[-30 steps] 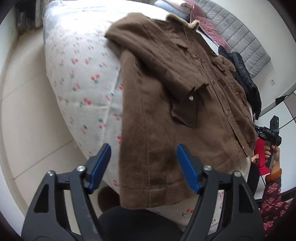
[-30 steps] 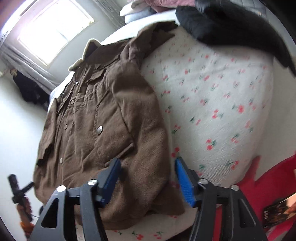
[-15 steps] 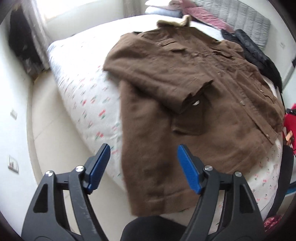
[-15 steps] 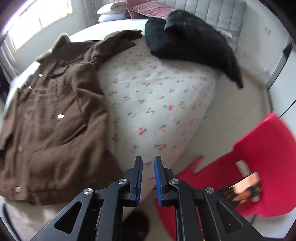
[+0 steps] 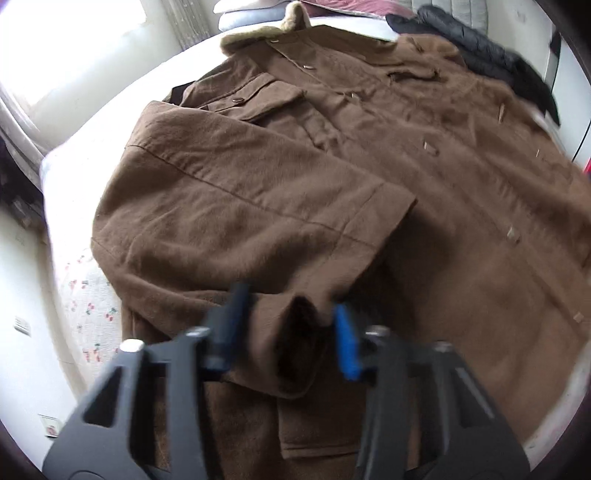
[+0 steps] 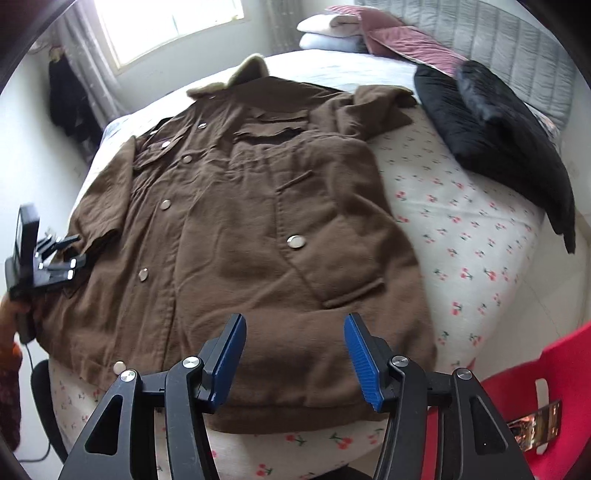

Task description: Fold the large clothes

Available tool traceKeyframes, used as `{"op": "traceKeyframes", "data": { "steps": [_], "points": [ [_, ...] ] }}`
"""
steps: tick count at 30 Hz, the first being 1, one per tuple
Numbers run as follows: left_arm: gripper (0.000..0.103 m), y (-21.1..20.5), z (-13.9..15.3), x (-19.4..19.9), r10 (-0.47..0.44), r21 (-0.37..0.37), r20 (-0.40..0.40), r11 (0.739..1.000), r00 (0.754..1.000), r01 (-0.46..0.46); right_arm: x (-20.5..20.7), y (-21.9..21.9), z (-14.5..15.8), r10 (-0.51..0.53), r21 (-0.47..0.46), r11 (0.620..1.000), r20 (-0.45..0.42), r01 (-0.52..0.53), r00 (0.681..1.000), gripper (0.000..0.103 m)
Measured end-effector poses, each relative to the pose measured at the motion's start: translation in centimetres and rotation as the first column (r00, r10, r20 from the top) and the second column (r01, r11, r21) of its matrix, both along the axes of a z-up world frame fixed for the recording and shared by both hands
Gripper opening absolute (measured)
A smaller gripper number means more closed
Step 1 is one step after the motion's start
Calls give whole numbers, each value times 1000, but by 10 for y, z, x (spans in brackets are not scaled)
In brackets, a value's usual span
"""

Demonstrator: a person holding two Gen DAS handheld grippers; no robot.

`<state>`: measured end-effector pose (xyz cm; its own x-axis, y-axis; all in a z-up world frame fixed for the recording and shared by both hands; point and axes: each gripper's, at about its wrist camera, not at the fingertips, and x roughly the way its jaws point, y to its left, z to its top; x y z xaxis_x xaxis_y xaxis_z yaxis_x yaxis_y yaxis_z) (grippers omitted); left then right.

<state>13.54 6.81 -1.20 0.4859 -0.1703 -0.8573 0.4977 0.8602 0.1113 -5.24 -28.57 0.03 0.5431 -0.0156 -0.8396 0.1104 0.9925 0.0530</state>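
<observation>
A large brown jacket (image 6: 258, 229) with a fleece collar lies front up on the bed, its sleeves folded across its body. In the left wrist view the jacket (image 5: 369, 177) fills the frame. My left gripper (image 5: 290, 334) is open, its jaws standing either side of a raised fold at the cuff of the folded sleeve (image 5: 240, 206). My right gripper (image 6: 293, 362) is open and empty, just above the jacket's hem at the bed's near edge. The left gripper also shows at the left edge of the right wrist view (image 6: 74, 251).
The bed has a white cherry-print sheet (image 6: 461, 236). A black puffer jacket (image 6: 491, 118) lies at the far right. Pillows and a pink blanket (image 6: 369, 33) lie at the head. A red plastic chair (image 6: 535, 398) stands at the right of the bed's foot.
My left gripper has moved in from the bed's side to the sleeve cuff, its jaws narrower. My right gripper, shut half a second ago, has opened and swung back over the jacket's hem.
</observation>
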Motion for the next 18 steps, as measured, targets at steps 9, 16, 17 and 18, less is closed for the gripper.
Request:
{"op": "traceKeyframes", "data": {
  "steps": [9, 16, 17, 18],
  "points": [
    [16, 115, 122, 51, 354, -121, 275, 935, 894, -333, 11, -2, 0, -19, -48, 999, -35, 18, 999, 57],
    [16, 250, 182, 97, 668, -162, 402, 725, 626, -670, 24, -12, 5, -36, -77, 996, -50, 32, 998, 57],
    [20, 265, 183, 105, 706, -145, 422, 672, 569, -726, 28, -12, 5, -35, -82, 996, -55, 31, 998, 57],
    [22, 279, 183, 112, 740, -111, 447, 604, 503, -789, 30, -12, 6, -34, -87, 996, -59, 29, 998, 57]
  ]
}}
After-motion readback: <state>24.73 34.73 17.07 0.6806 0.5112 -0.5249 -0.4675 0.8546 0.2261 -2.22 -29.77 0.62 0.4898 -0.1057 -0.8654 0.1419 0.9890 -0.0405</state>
